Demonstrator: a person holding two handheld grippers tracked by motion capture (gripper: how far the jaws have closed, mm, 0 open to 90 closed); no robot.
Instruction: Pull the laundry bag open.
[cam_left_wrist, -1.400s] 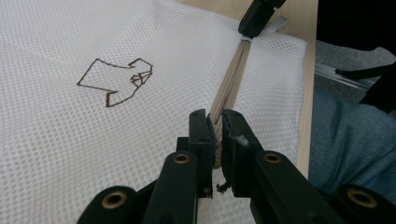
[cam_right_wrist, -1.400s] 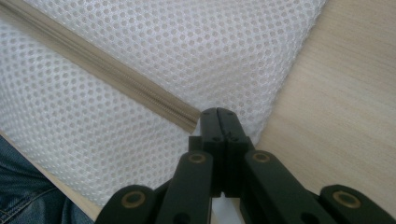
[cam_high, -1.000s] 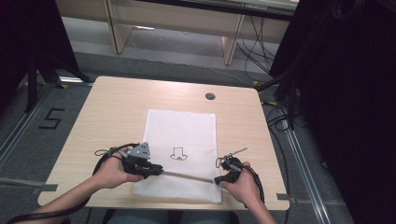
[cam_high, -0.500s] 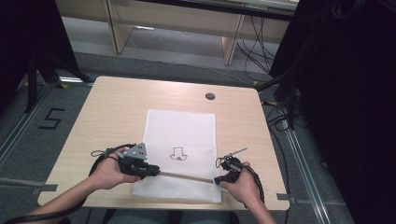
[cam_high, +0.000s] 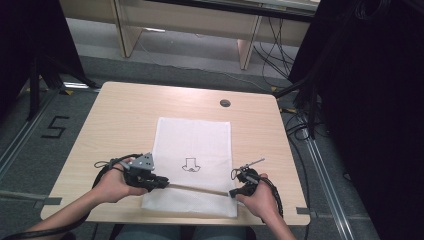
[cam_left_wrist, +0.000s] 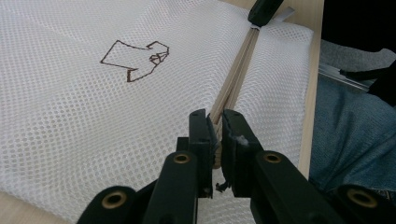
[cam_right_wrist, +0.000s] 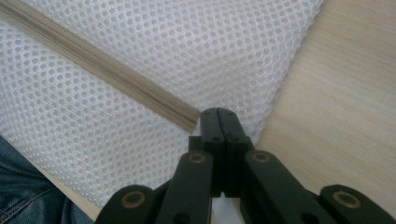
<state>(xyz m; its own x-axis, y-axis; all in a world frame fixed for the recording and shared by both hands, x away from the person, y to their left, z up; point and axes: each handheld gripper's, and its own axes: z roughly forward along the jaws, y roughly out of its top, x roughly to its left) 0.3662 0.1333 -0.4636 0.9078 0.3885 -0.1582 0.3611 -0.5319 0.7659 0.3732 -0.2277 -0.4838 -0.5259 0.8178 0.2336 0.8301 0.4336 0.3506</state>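
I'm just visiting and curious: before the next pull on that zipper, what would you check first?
1. Left fingers clamped on the zipper end: ok.
2. Right fingers pinched shut at the zipper's other end: ok.
3. Fabric actually caught between the right fingers: cannot tell.
4. Mesh bag lying flat on the table: ok.
5. Zipper stretched straight between both grippers: ok.

The pale wooden worktop (cam_high: 120, 125) has a round cable hole (cam_high: 225, 103) near its far edge. A "5" (cam_high: 54, 128) is taped on the grey floor beside it.
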